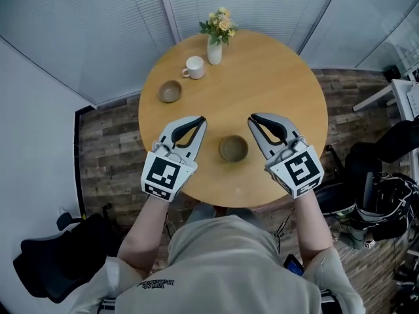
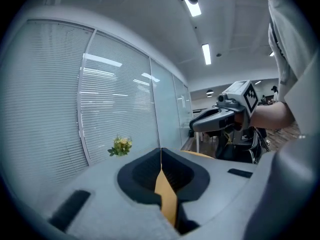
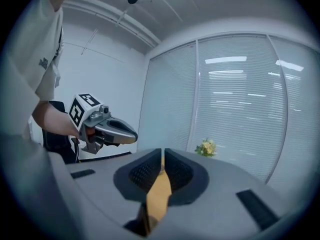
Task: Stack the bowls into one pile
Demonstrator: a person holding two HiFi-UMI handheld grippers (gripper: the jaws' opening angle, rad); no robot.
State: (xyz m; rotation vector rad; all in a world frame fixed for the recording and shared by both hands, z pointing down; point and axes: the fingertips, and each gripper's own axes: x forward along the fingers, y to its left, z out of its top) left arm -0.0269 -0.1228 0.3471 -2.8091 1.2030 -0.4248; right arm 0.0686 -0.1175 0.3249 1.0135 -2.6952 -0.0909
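Two brownish bowls rest on the round wooden table point(image 1: 288, 90). One bowl point(image 1: 234, 148) lies near the front edge, between my two grippers. The other bowl point(image 1: 170, 91) sits further back on the left. My left gripper point(image 1: 201, 120) hovers left of the near bowl, jaws shut and empty. To the right of that bowl is my right gripper point(image 1: 251, 118), also shut with nothing held. In the left gripper view my left gripper point(image 2: 161, 151) shows closed jaws, with the other gripper beyond. The right gripper view shows my right gripper point(image 3: 163, 152) closed too.
A white mug point(image 1: 194, 67) and a white vase of yellow flowers point(image 1: 217, 38) stand at the table's far side. Glass walls with blinds surround the back. Dark chairs and bags point(image 1: 383, 188) crowd the floor on the right, and a black chair point(image 1: 55, 254) sits lower left.
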